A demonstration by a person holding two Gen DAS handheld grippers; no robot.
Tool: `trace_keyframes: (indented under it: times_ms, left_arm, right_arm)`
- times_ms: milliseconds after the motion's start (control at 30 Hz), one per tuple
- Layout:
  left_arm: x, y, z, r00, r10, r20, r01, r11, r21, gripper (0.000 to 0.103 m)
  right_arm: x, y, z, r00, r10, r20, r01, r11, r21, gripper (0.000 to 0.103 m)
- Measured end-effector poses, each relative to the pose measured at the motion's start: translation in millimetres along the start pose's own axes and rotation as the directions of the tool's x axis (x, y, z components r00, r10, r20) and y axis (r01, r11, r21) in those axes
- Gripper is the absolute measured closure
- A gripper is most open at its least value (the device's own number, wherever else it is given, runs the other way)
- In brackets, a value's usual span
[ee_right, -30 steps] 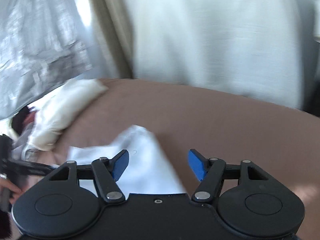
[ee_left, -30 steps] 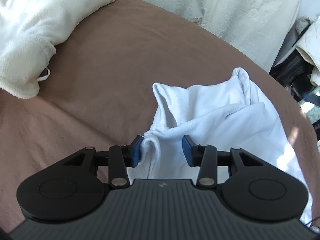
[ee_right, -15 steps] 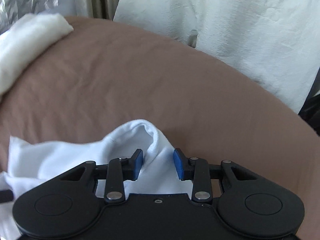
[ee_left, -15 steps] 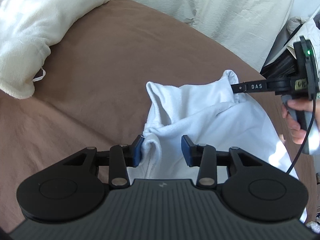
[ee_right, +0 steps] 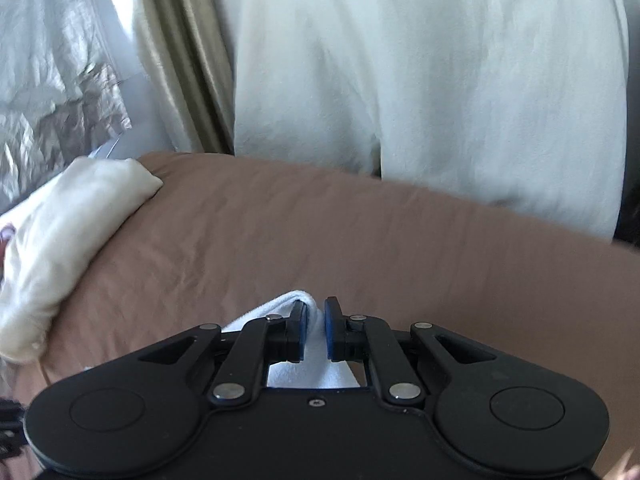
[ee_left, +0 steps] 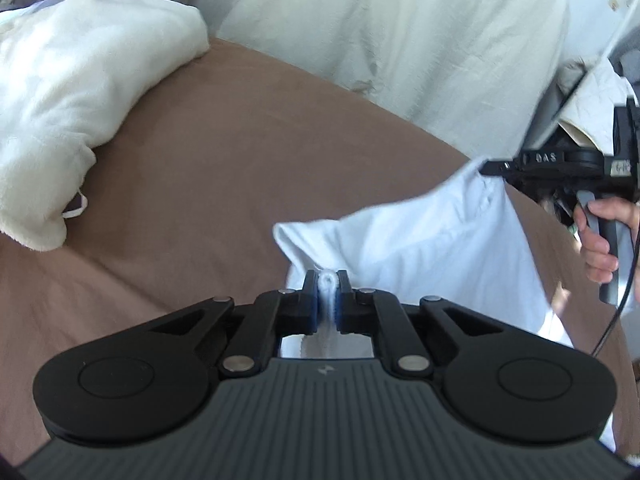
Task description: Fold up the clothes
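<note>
While a brown bedsheet (ee_left: 248,152) fills the middle of the left wrist view, the left gripper (ee_left: 328,280) at lower centre pinches a bunched edge of a white garment (ee_left: 432,240) between its blue pads. The cloth stretches from there toward the right of the frame, lifted off the sheet, where the right gripper (ee_left: 490,168) bites its far corner, held by a hand (ee_left: 604,240) at the right edge with a cable trailing below. A cream fleece blanket (ee_left: 68,112) lies heaped at upper left; a pale drape (ee_left: 400,28) hangs across the top of the frame behind the bed.

In the right wrist view, the right gripper (ee_right: 316,320) at lower centre is pressed onto a fold of the white garment (ee_right: 280,306), which shows only between and just behind its fingers. The brown bedsheet (ee_right: 360,232) spans the middle of the frame. The cream fleece blanket (ee_right: 68,236) rests at the left edge, with crinkled silvery foil (ee_right: 52,92) and a beige curtain (ee_right: 176,72) at upper left, and the pale drape (ee_right: 440,80) covering the upper right.
</note>
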State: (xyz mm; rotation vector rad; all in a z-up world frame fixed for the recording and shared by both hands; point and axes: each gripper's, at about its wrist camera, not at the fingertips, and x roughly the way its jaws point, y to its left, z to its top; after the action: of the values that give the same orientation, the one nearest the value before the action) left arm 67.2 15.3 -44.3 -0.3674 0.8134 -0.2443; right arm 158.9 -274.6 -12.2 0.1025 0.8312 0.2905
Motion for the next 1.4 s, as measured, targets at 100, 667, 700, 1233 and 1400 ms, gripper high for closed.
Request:
trace_keyframes:
  times_ms: [100, 667, 700, 1233, 1400]
  left_arm:
    - [2, 11, 1, 1.0, 0.025, -0.001, -0.025, 0.998, -0.059, 0.096]
    - [24, 10, -5, 0.989, -0.112, -0.1, 0.098, 0.986, -0.138, 0.085]
    - [24, 9, -5, 0.989, -0.104, -0.101, 0.09, 0.988, -0.128, 0.085]
    - [25, 9, -9, 0.993, -0.074, -0.092, 0.064, 0.992, -0.108, 0.085]
    - [27, 6, -9, 0.993, -0.058, -0.099, 0.05, 0.995, -0.088, 0.085]
  right_arm:
    - [7, -10, -3, 1.0, 0.0, -0.027, 0.002, 0.998, 0.06, 0.078]
    - [-24, 13, -60, 0.978, 0.171, -0.116, -0.192, 0.961, -0.2, 0.056]
    - [-20, 17, -67, 0.977, 0.164, -0.133, -0.193, 0.951, -0.241, 0.056]
    - [-64, -43, -81, 0.999, 0.013, 0.049, -0.002, 0.976, -0.219, 0.103]
    - [-79, -67, -81, 0.997, 0.03, 0.072, -0.016, 0.984, -0.178, 0.102]
